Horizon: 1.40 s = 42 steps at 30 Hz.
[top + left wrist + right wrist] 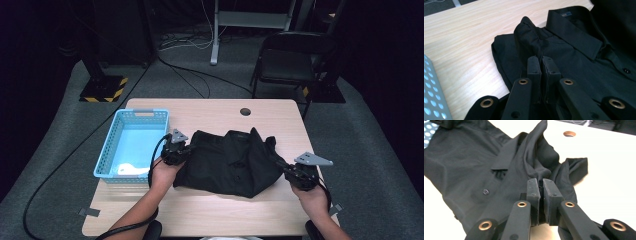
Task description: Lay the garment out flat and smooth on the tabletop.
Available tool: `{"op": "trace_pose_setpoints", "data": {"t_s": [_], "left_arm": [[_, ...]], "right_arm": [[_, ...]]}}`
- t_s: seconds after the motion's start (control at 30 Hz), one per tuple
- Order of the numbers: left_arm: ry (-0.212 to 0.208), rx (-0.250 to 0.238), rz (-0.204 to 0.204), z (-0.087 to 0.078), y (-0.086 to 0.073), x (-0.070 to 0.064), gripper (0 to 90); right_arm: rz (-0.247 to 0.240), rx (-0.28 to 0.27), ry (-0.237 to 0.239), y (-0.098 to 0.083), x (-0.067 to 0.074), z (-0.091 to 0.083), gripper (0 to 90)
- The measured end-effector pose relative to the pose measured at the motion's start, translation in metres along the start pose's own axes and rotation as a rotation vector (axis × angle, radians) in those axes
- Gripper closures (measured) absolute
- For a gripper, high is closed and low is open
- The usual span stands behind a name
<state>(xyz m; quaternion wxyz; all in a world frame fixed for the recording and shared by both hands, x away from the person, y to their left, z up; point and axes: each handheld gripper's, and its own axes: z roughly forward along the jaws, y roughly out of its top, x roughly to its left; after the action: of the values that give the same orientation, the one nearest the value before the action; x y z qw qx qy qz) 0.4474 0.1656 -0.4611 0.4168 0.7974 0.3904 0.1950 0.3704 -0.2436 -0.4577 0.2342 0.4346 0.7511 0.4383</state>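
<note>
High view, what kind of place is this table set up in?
Probably a lab or recording studio: dark surroundings, cables trailing over grey carpet, a metal stand, and a folding chair behind the wooden table.

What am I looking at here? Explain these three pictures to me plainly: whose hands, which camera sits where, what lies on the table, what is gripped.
A person stands at a wooden table and holds a two-jaw gripping tool in each hand. The high view looks down from above that person. The other two views come from cameras riding on the tools, looking along their black jaws.

On the table lies a black shirt with collar and buttons, and beside it a light blue basket with something white inside.

The left gripper is shut on a fold of the shirt at its left edge. The right gripper is shut on bunched cloth at the right edge. Both hands hold the same shirt.
</note>
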Motion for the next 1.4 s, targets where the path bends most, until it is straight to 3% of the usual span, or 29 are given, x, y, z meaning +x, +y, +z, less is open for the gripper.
{"op": "trace_pose_setpoints", "data": {"t_s": [0.33,0.43,0.47,0.5,0.57,0.67,0.83,1.0,1.03,1.1,1.13,1.17,1.23,1.4], "left_arm": [[-0.015,0.05,0.01,-0.003,-0.015,-0.002,85.1],[-0.023,0.059,0.022,-0.006,-0.017,-0.007,84.2],[-0.018,0.057,0.03,-0.006,-0.018,-0.009,82.1],[-0.012,0.055,0.033,-0.007,-0.017,-0.011,74.0],[-0.002,0.037,0.037,-0.008,-0.016,-0.013,61.6],[0.016,0.021,0.03,-0.008,-0.01,-0.014,51.6],[0.025,0.012,0.023,-0.002,-0.004,-0.012,45.6],[0.033,-0.016,-0.019,0.004,0.007,-0.004,40.6],[0.033,-0.016,-0.019,0.004,0.007,-0.004,40.1],[0.03,-0.033,-0.054,0.006,0.013,0.001,39.9],[0.021,-0.041,-0.102,0.009,0.018,0.008,38.4],[0.021,-0.041,-0.102,0.009,0.018,0.008,38.0],[0.01,-0.038,-0.15,0.014,0.022,0.013,38.0],[0.034,0.0,-0.185,0.023,0.019,0.018,37.6]], "right_arm": [[0.061,0.076,-0.058,-0.03,-0.029,-0.034,83.2],[0.076,0.101,-0.055,-0.037,-0.033,-0.041,77.3],[0.078,0.104,-0.057,-0.038,-0.033,-0.042,72.1],[0.08,0.099,-0.065,-0.039,-0.034,-0.044,65.7],[0.096,0.08,-0.067,-0.038,-0.035,-0.048,59.7],[0.106,0.045,-0.071,-0.033,-0.038,-0.05,53.8],[0.121,0.03,-0.083,-0.02,-0.051,-0.033,47.7],[0.132,0.025,-0.11,-0.005,-0.071,0.001,43.4],[0.132,0.025,-0.11,-0.005,-0.071,0.001,43.4],[0.136,0.022,-0.113,0.001,-0.076,0.011,42.0],[0.134,0.017,-0.115,0.007,-0.08,0.018,41.1],[0.134,0.017,-0.115,0.007,-0.08,0.018,41.1],[0.141,0.012,-0.105,0.013,-0.084,0.025,40.4],[0.165,0.024,-0.093,0.017,-0.094,0.035,38.9]]}}
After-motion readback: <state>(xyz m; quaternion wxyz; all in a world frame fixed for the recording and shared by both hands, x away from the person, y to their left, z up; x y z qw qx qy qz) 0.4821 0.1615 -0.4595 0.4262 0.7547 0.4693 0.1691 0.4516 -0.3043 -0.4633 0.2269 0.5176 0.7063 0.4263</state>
